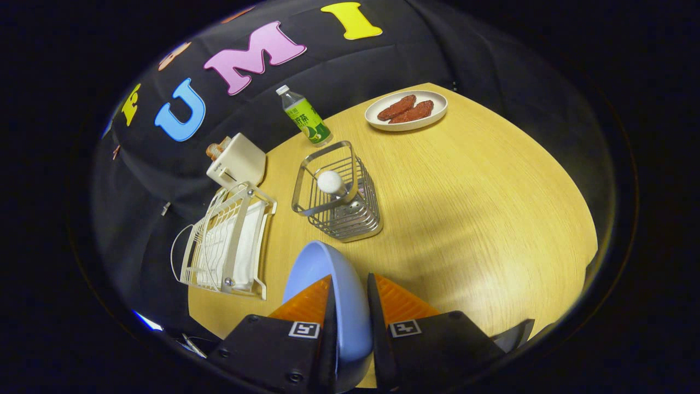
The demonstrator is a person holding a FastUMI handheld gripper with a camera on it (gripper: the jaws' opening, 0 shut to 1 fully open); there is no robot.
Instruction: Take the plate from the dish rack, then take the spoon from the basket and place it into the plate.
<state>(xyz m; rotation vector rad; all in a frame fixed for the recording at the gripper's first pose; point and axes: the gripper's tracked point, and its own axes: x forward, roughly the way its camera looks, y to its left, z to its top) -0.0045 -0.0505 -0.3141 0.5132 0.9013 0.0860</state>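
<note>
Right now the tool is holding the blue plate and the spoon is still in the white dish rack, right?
Not quite. The gripper view shows the white-handled spoon standing in the silver wire basket, not in the white wire dish rack beside it. The rest is right: the tool is shut on the round blue plate, with both fingers pressing on it.
</note>
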